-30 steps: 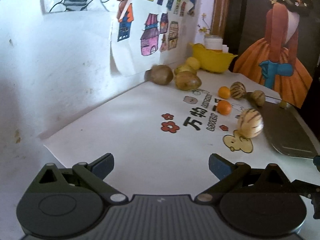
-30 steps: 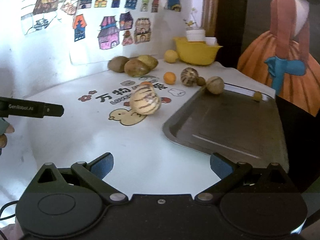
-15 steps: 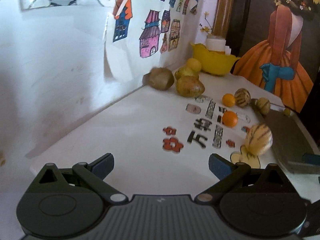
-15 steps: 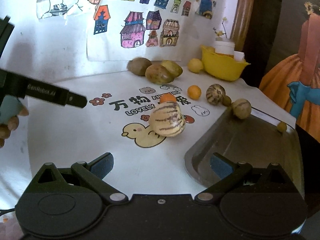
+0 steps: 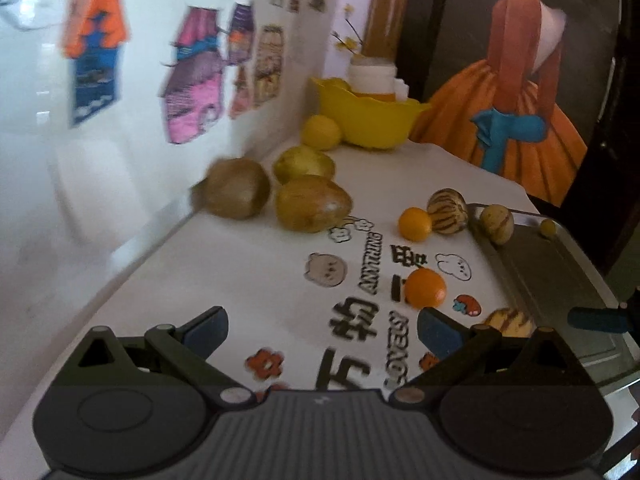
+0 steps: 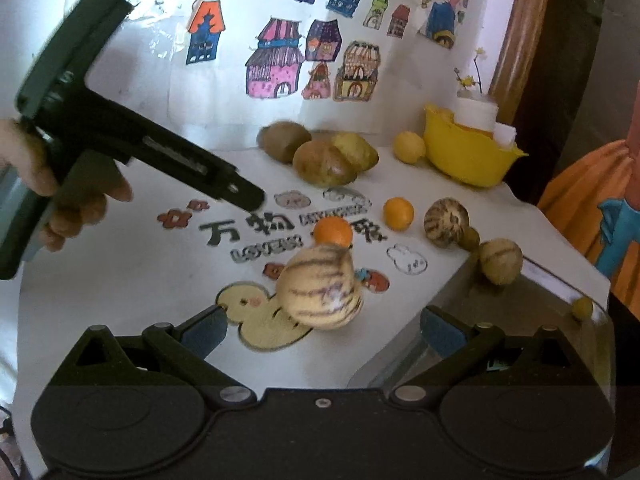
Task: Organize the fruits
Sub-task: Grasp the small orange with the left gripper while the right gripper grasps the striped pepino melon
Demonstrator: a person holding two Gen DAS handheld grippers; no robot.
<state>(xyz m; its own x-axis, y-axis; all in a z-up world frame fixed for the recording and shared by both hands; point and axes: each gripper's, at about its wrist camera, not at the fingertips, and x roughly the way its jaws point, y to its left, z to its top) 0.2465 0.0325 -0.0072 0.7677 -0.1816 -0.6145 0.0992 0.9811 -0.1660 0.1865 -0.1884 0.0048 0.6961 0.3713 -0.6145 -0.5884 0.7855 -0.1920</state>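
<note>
Biggest thing first: the metal tray [image 6: 500, 320] sits on the right side of the table [image 6: 120, 300], and I take it that's where the fruit should end up. So far only one striped melon [image 6: 501, 261] at its far left corner and a tiny yellow fruit [image 6: 582, 307] on its far edge look to be in it.

Everything else is loose on the table. Three brown fruits [image 6: 324, 162] huddle at the far wall near the yellow bowl [image 6: 468, 156], a lemon [image 6: 408, 147] just beside the bowl. Mid-table there's another striped melon [image 6: 446, 222] and two oranges [image 6: 333, 232].

My right tongs [image 6: 324, 330] are spread wide, nothing in them, and the big striped melon [image 6: 320, 286] sits just in front of the gap, on the duck picture. That's my pick, I reckon. It's round and smooth, so I'd go around its widest part, squeeze gently, then lift before swinging right over the tray rim.

My left tongs [image 5: 322, 330] are spread and empty too, pointing toward the near orange [image 5: 425, 287]. I'd keep them out of the right side's path.
</note>
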